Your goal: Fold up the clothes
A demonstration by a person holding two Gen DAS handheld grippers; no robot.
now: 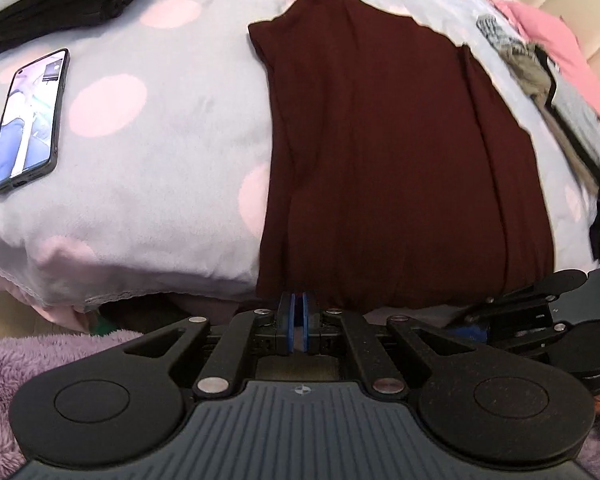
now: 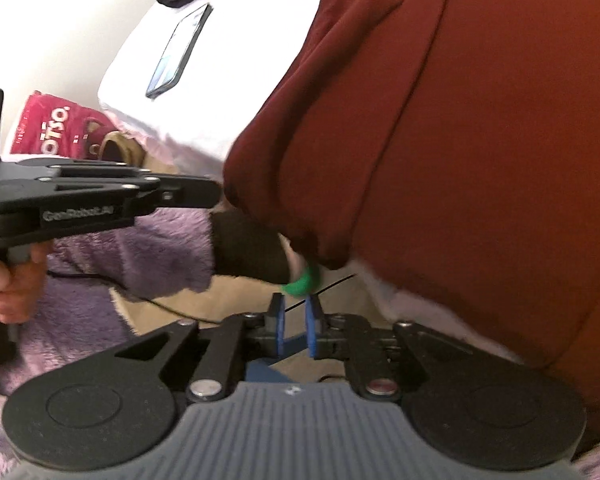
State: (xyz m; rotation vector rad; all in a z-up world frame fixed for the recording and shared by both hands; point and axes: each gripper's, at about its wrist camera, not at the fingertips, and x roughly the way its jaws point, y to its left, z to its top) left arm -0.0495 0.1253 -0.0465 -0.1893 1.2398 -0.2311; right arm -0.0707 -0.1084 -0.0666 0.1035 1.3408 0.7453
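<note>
Because the maroon garment (image 1: pixel 380 168) lying on the dotted bedcover (image 1: pixel 152 152) looks soft and light, I would grip its near hem, where the left gripper (image 1: pixel 299 312) is closed, the right gripper (image 2: pixel 296 326) slightly apart, empty.

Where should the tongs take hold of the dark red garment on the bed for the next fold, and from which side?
Probably at the near hem of the dark red garment, where it hangs over the edge of the bed. Come from the front, at the edge: the cloth there is loose and free, while the rest lies flat on the bedspread. One corner for each of the tongs would keep the hem straight.
</note>
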